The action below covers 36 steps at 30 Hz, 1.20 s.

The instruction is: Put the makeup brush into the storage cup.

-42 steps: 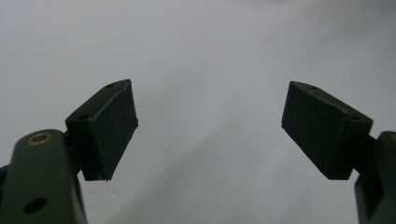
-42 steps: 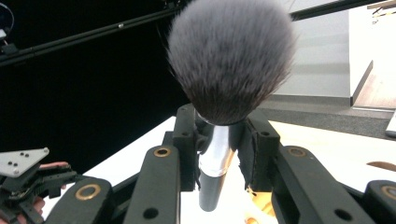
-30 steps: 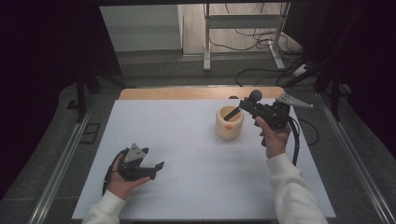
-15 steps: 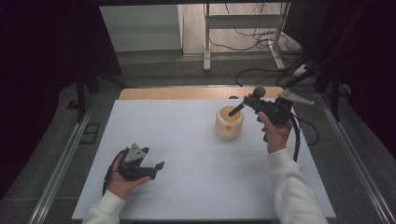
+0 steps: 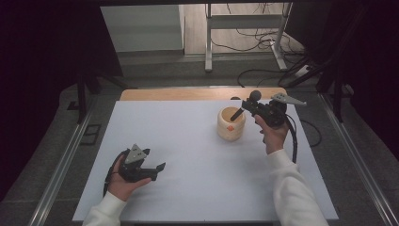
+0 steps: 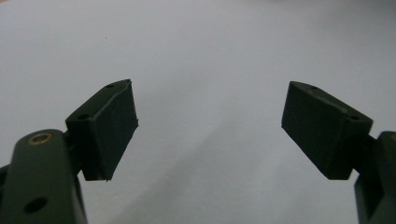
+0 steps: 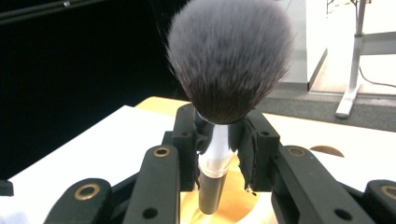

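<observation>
- High view, lower left of the frame: the left gripper (image 5: 157, 168) rested on the white table (image 5: 188, 188), held in the person's left hand (image 5: 123, 181), well apart from the work.
- In the left gripper view its jaws stood wide, with nothing but bare table between them.
- Centre right of the high view: the wooden cup (image 5: 231, 123) stood upright on the table, its mouth open upward.
- Just right of the cup, the right gripper (image 5: 245, 107) was clamped on the makeup brush (image 5: 244, 106), whose long axis slanted from the bristle head at upper right down-left, handle end over the cup's mouth.
- The right gripper view showed the jaws closed on the silver ferrule (image 7: 215, 149), bristles (image 7: 229, 56) above, cup rim below; lowering along that axis looked like the coming move.
- The right forearm reached up from the lower right, wrist raised above the table.
</observation>
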### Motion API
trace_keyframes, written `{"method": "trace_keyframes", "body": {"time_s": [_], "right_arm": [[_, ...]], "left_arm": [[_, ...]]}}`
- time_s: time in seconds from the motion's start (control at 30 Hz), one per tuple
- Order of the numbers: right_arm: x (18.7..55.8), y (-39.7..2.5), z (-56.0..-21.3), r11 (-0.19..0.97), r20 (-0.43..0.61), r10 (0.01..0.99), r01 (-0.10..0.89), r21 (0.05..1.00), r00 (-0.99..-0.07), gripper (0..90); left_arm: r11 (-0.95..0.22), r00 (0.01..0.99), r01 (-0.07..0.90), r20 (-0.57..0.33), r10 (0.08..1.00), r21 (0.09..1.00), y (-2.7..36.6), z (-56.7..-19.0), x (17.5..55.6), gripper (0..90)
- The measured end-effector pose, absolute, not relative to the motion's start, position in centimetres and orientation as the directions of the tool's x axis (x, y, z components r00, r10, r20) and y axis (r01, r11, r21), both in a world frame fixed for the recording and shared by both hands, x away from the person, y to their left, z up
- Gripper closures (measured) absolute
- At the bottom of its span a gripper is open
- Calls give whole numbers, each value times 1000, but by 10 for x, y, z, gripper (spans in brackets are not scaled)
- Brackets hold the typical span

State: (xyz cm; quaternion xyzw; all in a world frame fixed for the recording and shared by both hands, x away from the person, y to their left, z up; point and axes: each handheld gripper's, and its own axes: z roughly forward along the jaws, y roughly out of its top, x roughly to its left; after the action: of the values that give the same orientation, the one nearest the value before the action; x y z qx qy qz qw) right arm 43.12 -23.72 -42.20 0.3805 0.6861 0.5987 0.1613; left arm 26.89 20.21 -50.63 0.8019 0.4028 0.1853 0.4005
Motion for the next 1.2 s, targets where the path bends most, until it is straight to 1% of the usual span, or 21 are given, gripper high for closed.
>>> {"method": "trace_keyframes", "body": {"time_s": [0.27,0.57,0.6,0.63,0.67,0.7,0.77,0.8,0.83,0.9,1.03,1.2], "right_arm": [[436,-229,-433,35,221,720,353,935,-657,701],[437,-227,-437,56,212,722,360,931,-659,698],[438,-227,-438,57,218,717,368,928,-662,649],[439,-227,-438,56,226,713,375,925,-664,573],[439,-227,-438,56,226,713,375,925,-664,573],[440,-225,-439,61,217,722,373,926,-657,379],[439,-223,-438,65,209,734,373,925,-646,270],[438,-223,-437,67,205,740,373,925,-641,229],[437,-223,-436,68,200,744,370,926,-637,206],[436,-222,-434,70,193,746,363,929,-637,186],[433,-223,-431,72,186,744,354,932,-642,163],[432,-224,-430,74,185,739,351,933,-648,155]], "left_arm": [[-356,607,499,-25,795,790,203,-506,269,187],[-351,605,496,-26,796,794,204,-506,269,188],[-352,605,496,-25,796,793,204,-506,269,187],[-353,604,497,-24,796,793,204,-506,269,188],[-354,604,497,-23,797,792,205,-506,269,188],[-354,604,496,-21,797,793,205,-506,269,188],[-354,603,496,-20,797,793,205,-505,269,188],[-354,603,495,-20,798,793,205,-505,269,188],[-354,603,495,-20,798,793,205,-505,269,187],[-355,603,495,-19,798,793,205,-505,269,187],[-355,603,495,-19,797,793,205,-505,269,188],[-348,600,495,-24,800,796,206,-504,268,187]]}}
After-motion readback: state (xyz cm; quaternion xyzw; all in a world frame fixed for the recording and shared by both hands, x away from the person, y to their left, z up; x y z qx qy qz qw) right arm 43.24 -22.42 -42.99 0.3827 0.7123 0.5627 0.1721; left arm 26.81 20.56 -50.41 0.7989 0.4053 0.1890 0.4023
